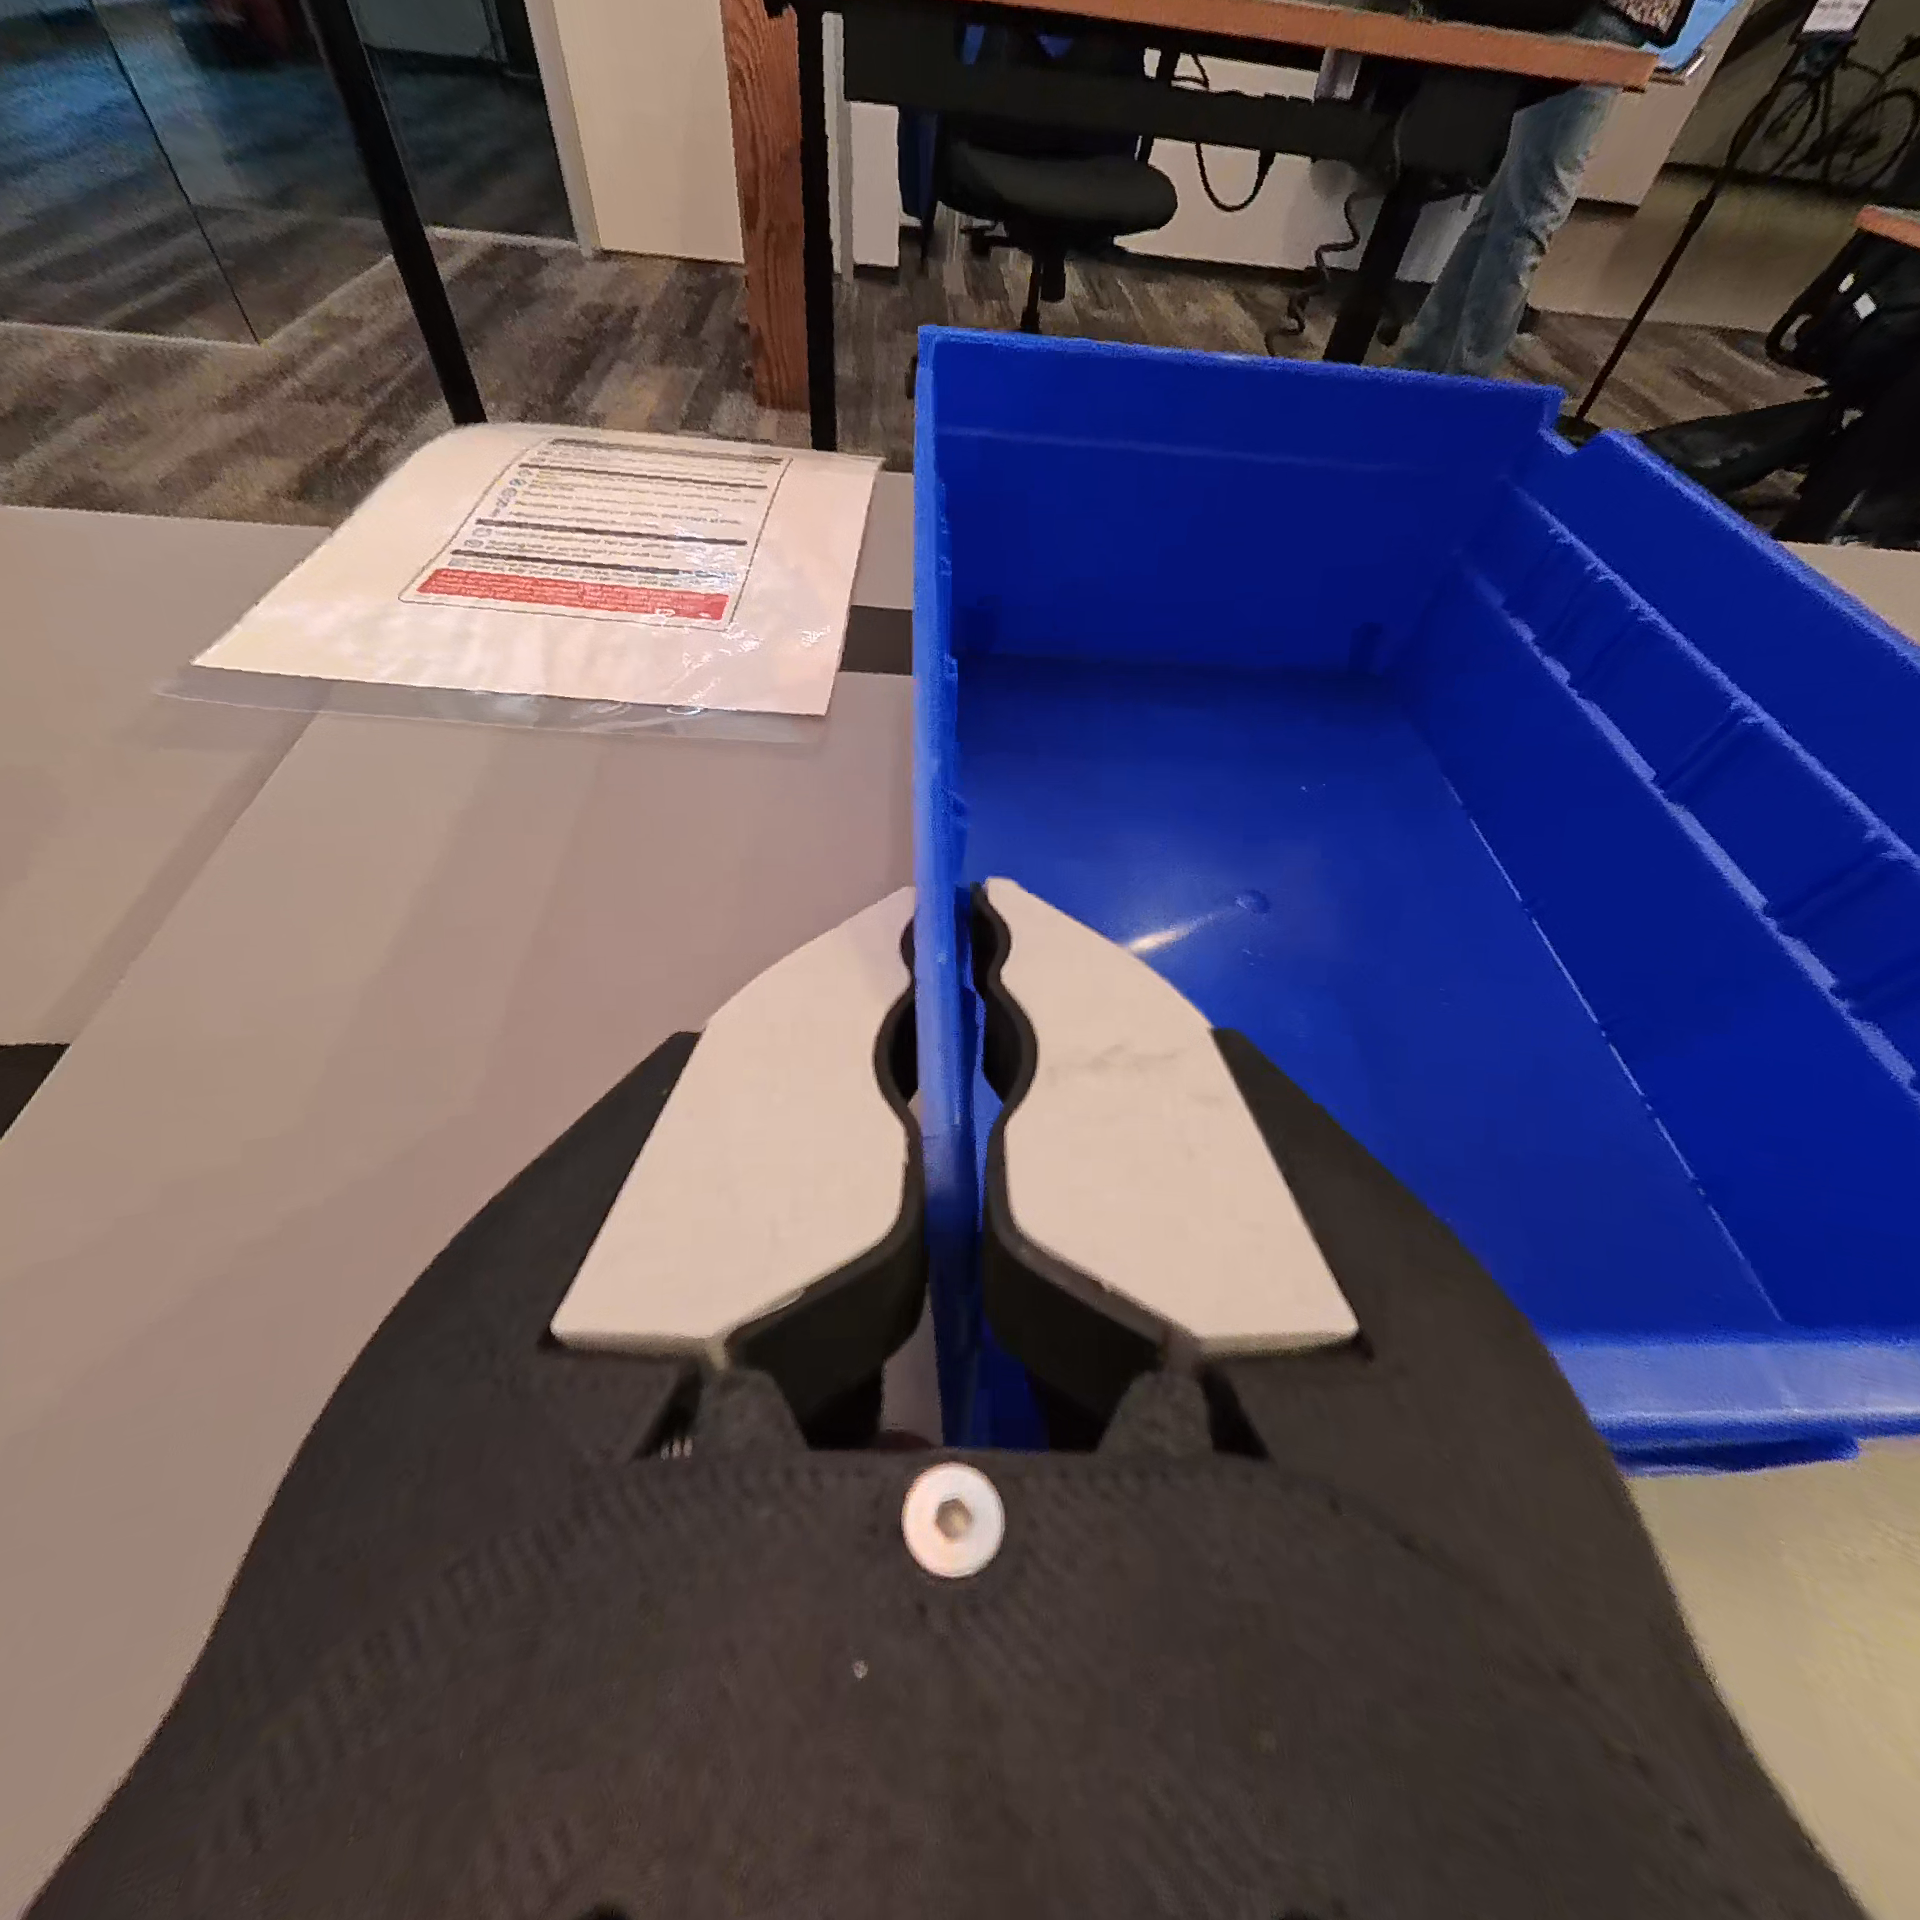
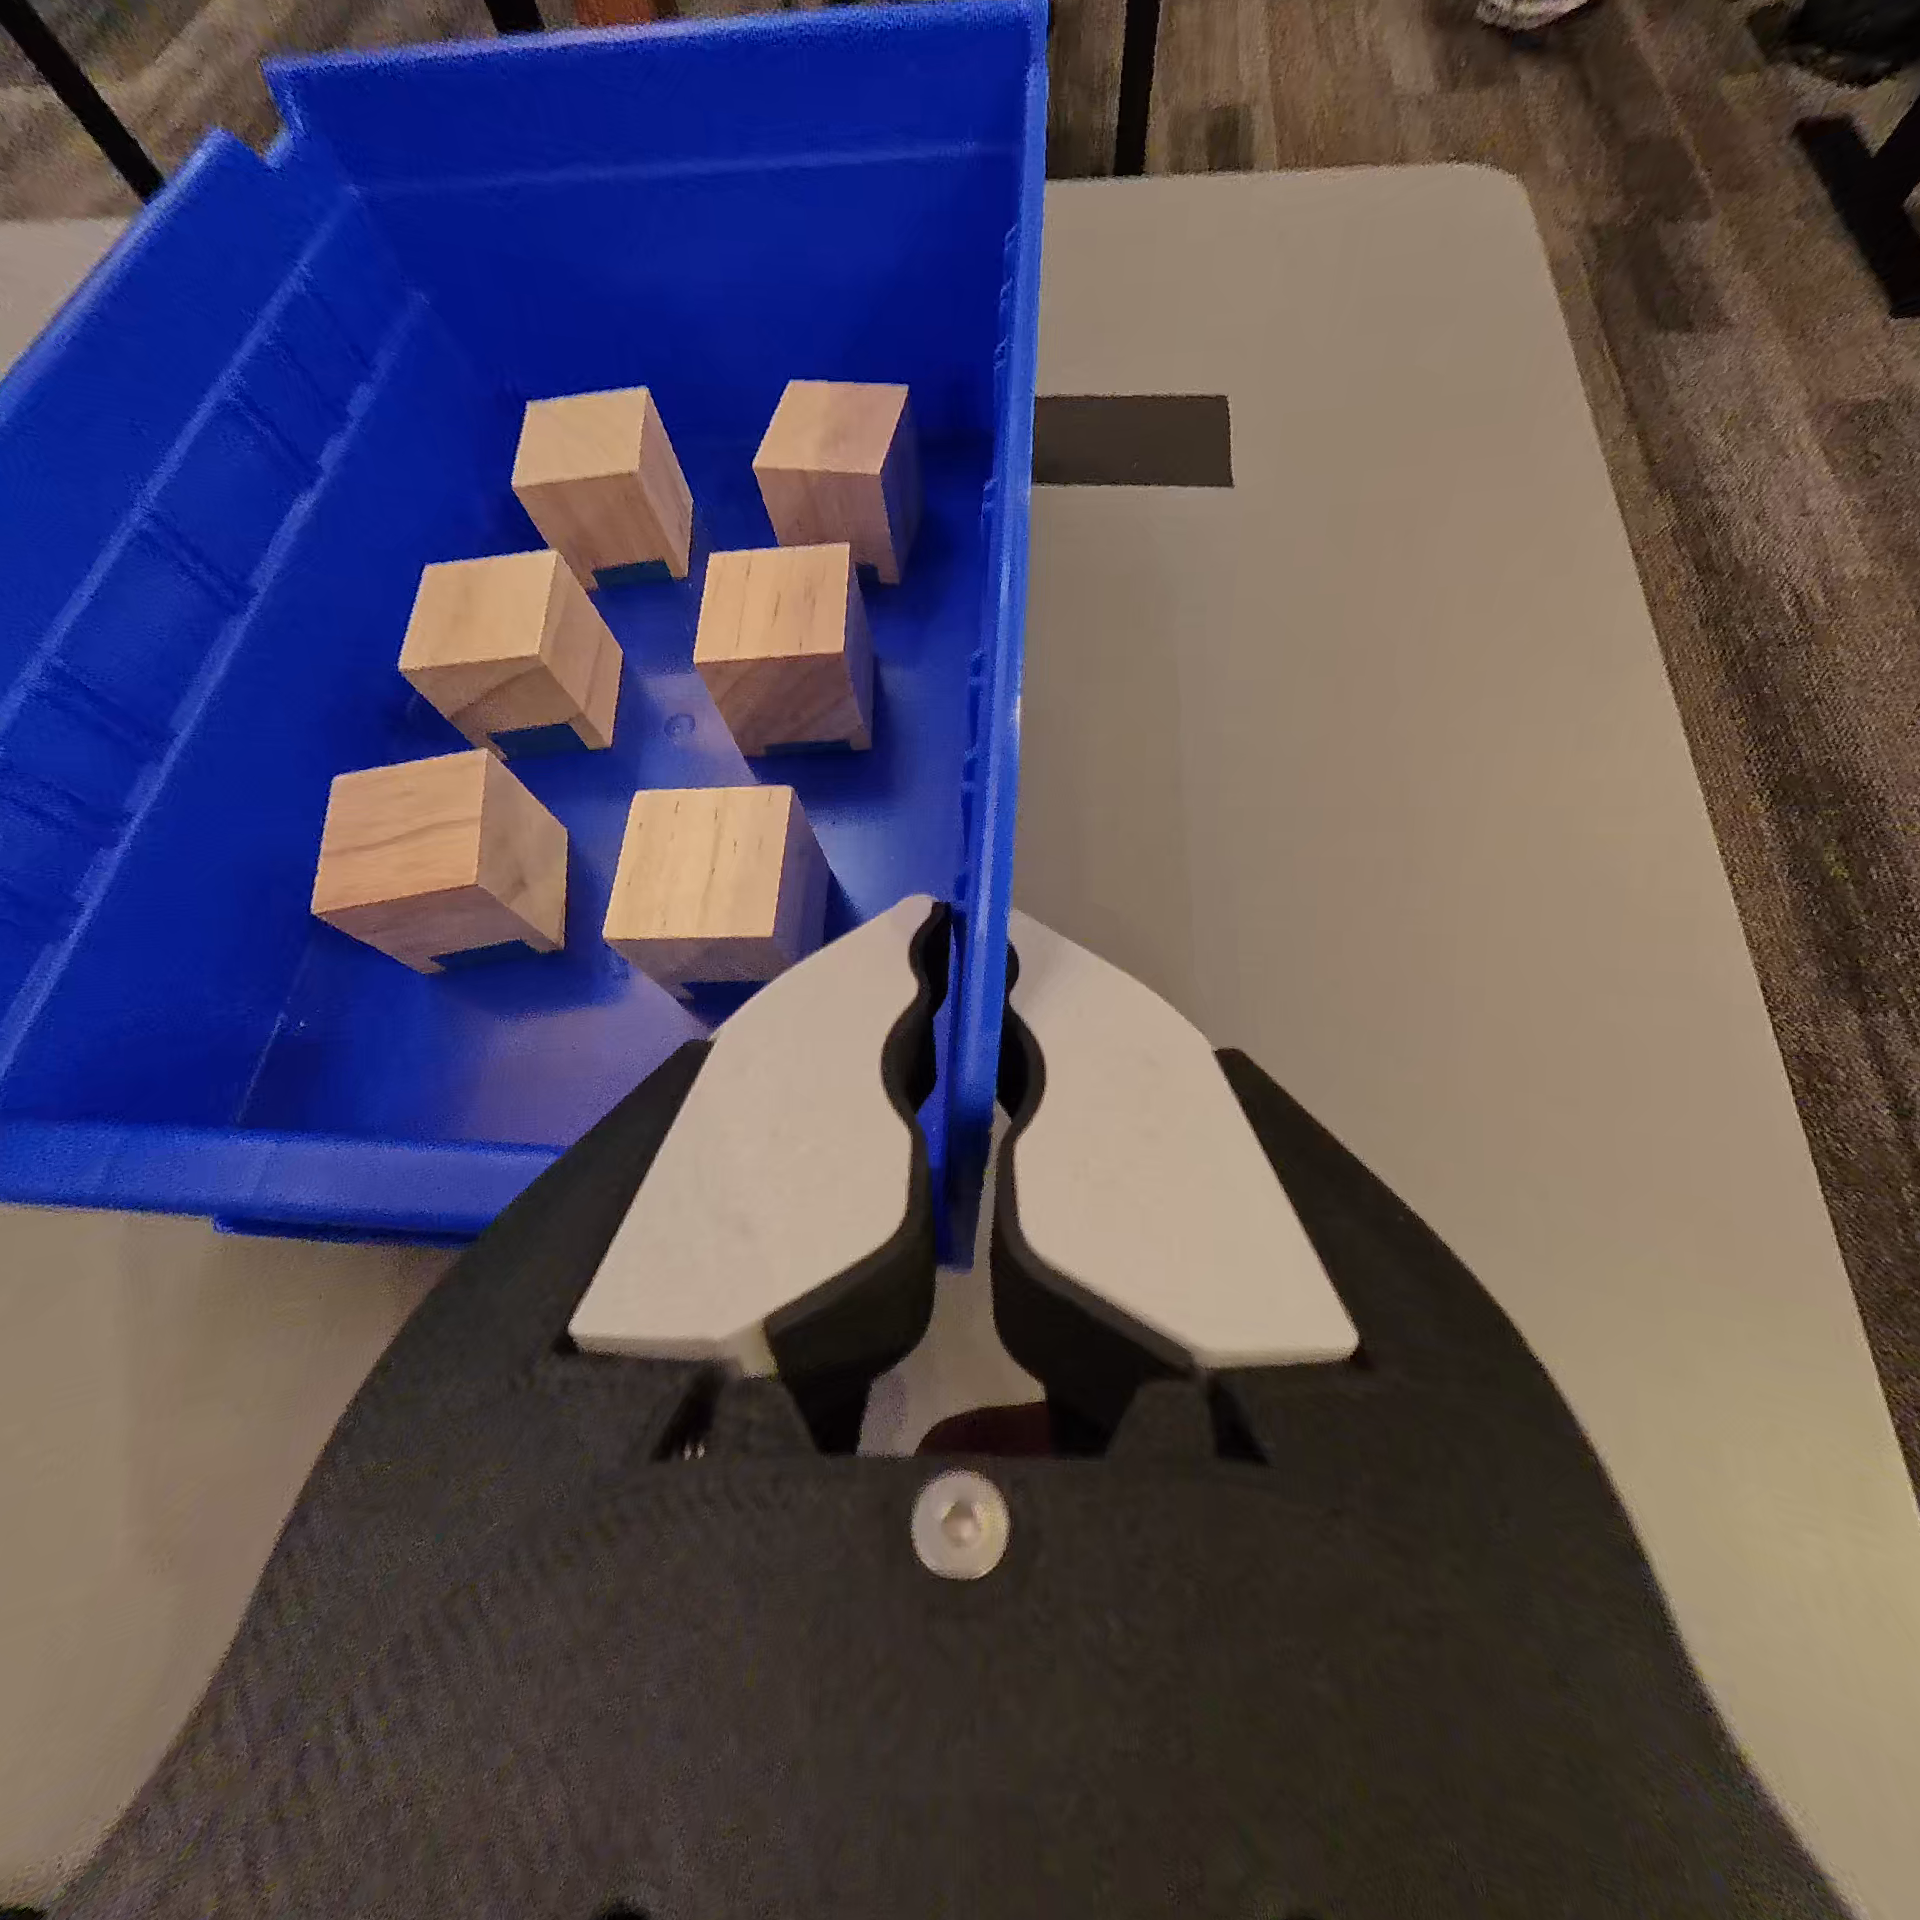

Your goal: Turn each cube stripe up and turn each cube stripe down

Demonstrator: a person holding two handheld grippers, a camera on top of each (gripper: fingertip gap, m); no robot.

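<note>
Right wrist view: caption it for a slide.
Right gripper fingers clamp the blue bin side wall; six wooden cubes stand inside.

Six pale wooden cubes [image 2: 623, 665], plain faces up, notched undersides down, standing apart in two rows of three on floor of blue plastic bin [image 2: 125, 436].

Your bin [image 2: 623, 249] holds six cubes [image 2: 608, 488], two columns of three, centre-left of frame; table [image 2: 1351, 727] right.
</note>
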